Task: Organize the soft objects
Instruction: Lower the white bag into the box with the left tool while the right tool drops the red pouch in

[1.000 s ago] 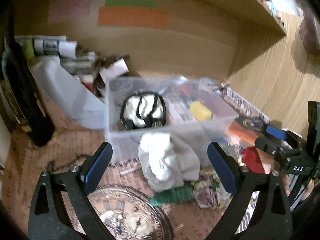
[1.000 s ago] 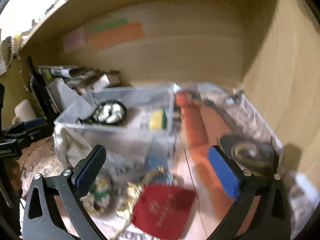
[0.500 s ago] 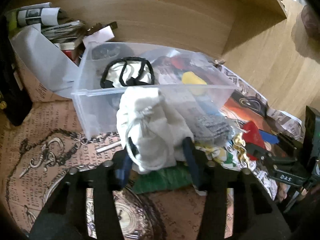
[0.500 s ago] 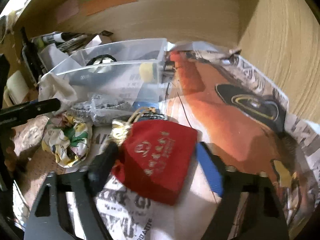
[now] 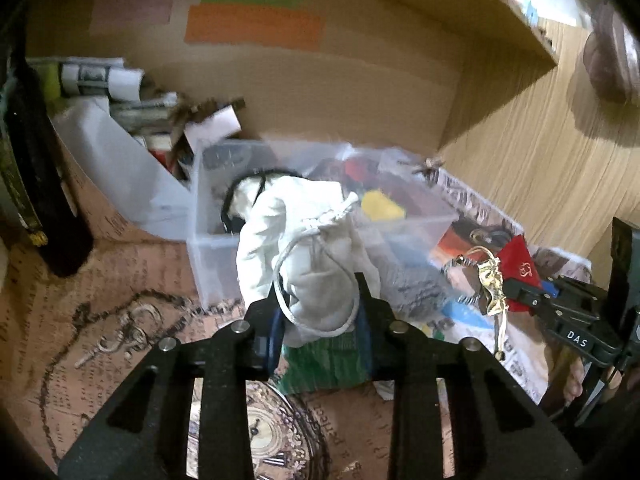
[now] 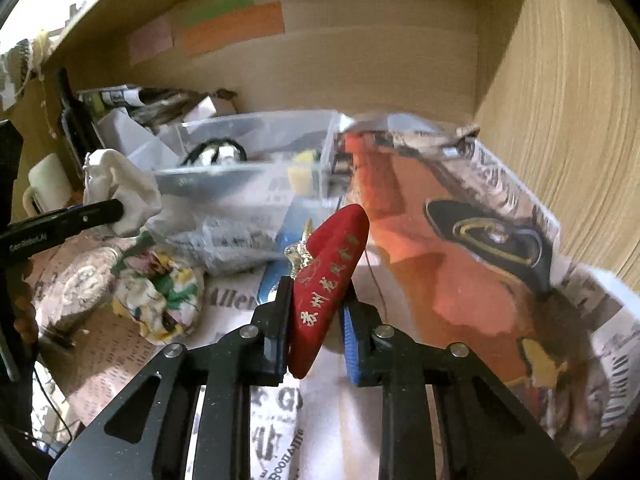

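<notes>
My left gripper (image 5: 320, 320) is shut on a white drawstring pouch (image 5: 304, 248) and holds it up in front of the clear plastic bin (image 5: 420, 224). The pouch also shows in the right wrist view (image 6: 128, 196), held at the left. My right gripper (image 6: 316, 320) is shut on a red pouch with gold lettering (image 6: 328, 280), lifted off the newspaper; a gold tassel (image 6: 298, 256) hangs from it. The red pouch also shows at the right of the left wrist view (image 5: 518, 264). The bin holds a white item with black straps (image 6: 216, 152) and a yellow piece (image 6: 300, 172).
A floral cloth bundle (image 6: 160, 300) and a grey pouch (image 6: 228, 236) lie on the newspaper in front of the bin. A green cloth (image 5: 324, 364) lies under the left gripper. Papers and boxes (image 5: 120, 120) are stacked at the back left. Wooden walls close the back and right.
Both grippers have closed on their pouches and lifted them: the left on the white pouch, the right on the red pouch, which now stands on edge between the fingers.
</notes>
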Demonstrator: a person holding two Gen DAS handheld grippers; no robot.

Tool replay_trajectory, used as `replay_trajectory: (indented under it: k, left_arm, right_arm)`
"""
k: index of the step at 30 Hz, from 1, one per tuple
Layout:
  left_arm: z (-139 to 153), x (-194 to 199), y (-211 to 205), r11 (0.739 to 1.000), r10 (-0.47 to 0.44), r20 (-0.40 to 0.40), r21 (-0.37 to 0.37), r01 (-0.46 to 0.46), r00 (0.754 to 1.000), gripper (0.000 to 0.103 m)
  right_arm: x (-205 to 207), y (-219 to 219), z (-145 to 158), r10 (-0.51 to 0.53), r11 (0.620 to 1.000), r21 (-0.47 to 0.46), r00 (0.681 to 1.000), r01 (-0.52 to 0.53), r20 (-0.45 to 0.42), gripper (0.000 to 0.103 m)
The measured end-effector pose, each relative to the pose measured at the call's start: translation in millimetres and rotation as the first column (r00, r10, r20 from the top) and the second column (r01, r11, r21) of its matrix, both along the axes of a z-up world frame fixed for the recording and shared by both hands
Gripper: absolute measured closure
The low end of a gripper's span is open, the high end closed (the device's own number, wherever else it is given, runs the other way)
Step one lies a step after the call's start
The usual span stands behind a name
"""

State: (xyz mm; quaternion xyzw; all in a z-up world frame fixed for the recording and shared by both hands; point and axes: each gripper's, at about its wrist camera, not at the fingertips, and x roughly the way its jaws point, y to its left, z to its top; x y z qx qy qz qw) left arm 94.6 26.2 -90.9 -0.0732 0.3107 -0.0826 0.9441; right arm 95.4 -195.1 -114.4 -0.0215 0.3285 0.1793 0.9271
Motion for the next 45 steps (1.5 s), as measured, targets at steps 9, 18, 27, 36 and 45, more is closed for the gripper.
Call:
replay_trajectory:
  k: [9,18,27,36,45]
  left_arm:
    - [37.5,2.3,10.4,0.999,0.041,0.103,-0.002,-0.041,0.994,0.072]
    - [58.2,30.9,26.3,0.996,0.083,0.139,-0.004,-0.084,0.987,0.072]
    - [37.9,80.2,28.6,0.998,0.055,0.025,-0.009,-0.055,0.998,0.072]
    - [4.5,120.4,15.8,1.0,-0.01,-0.103,-0.002,0.009,0.995,0.072]
    - [-7.5,127.7,7.2,0.999,0.007,-0.131,0.049,-0.001,0.991,0.072]
  right_arm:
    - [11.3,12.0,48.7,0.039,0.998,0.044,0.987,-0.047,0.155,0.083]
    - [43.4,42.8,88.2,0.089,0.99,0.081,0.957,-0.115,0.278,0.083]
    - [94.4,84.3,77.3,0.138,0.989,0.023,0.967,-0.147,0.214,0.083]
    - [136.7,102.6,29.3,0.168,0.984,-0.06,0.985,-0.166,0.033,0.083]
    - [143.8,107.5,14.0,0.188,0.976,-0.102,0.981,-0.192,-0.043,0.083]
